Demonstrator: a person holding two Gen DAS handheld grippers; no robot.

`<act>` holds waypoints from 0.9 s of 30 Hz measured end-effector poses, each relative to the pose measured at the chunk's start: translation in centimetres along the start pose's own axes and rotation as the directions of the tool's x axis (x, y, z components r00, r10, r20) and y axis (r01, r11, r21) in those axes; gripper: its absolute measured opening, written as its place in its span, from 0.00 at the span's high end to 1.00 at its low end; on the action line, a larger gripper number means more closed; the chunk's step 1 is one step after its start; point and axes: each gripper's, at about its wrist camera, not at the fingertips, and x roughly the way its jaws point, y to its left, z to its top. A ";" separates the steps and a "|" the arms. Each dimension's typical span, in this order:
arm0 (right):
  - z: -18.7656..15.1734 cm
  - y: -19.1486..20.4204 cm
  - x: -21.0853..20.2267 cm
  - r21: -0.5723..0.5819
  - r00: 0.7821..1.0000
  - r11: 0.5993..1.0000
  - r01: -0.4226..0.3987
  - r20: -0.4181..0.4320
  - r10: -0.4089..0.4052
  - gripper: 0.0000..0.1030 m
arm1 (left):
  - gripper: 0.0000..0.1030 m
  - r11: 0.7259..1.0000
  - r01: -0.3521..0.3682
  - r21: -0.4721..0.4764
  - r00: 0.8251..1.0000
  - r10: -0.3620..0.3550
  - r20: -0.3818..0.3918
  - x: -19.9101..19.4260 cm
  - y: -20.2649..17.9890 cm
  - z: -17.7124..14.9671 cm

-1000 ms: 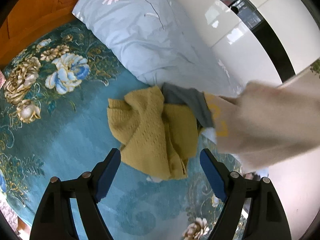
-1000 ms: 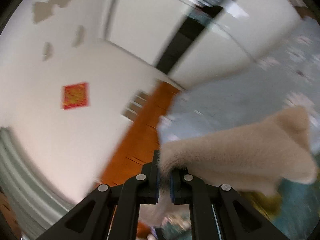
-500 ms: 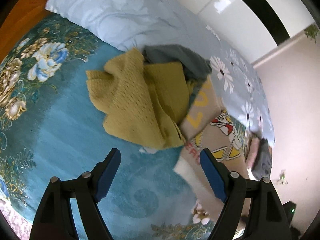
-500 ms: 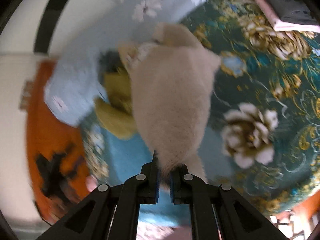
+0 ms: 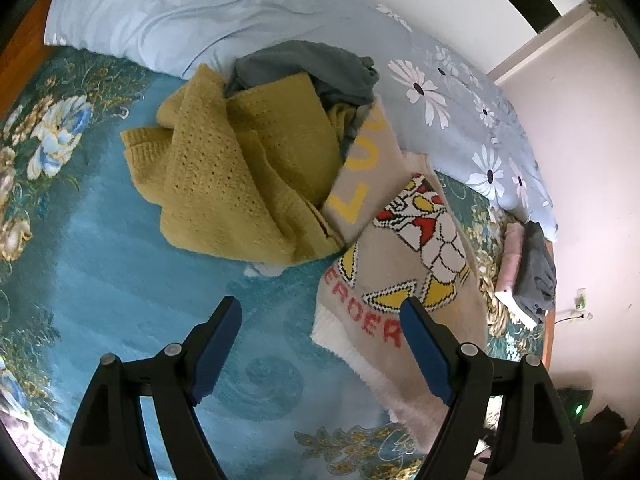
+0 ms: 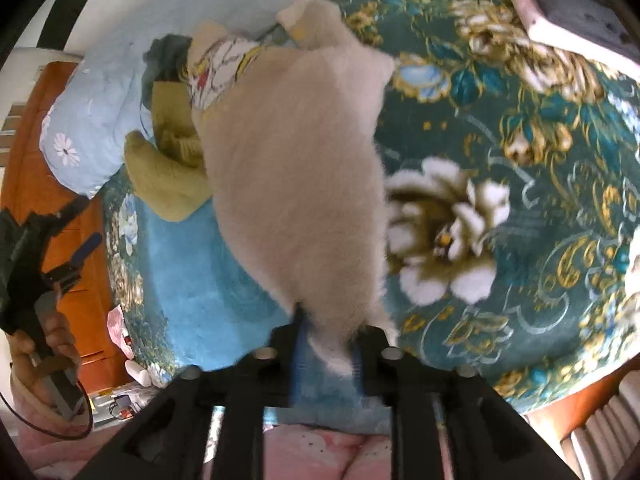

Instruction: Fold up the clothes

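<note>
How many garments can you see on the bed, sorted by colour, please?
Mustard yellow knit: 1
Beige sweater with cartoon print: 1
Dark grey garment in the loose pile: 1
Grey folded garment at the far edge: 1
Pink folded garment beside it: 1
Total: 5

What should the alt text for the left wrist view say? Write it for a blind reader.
A beige fleece sweater with a cartoon print lies spread on a teal floral bedspread, beside a crumpled mustard knitted sweater and a grey garment. The open left gripper hovers above, holding nothing.
</note>
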 end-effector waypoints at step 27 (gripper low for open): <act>21.1 -0.6 6.4 0.082 0.995 0.997 -0.011 0.101 0.003 0.88 | 0.20 0.942 -0.265 -0.206 0.961 0.275 0.018 -5.3 2.1 -1.7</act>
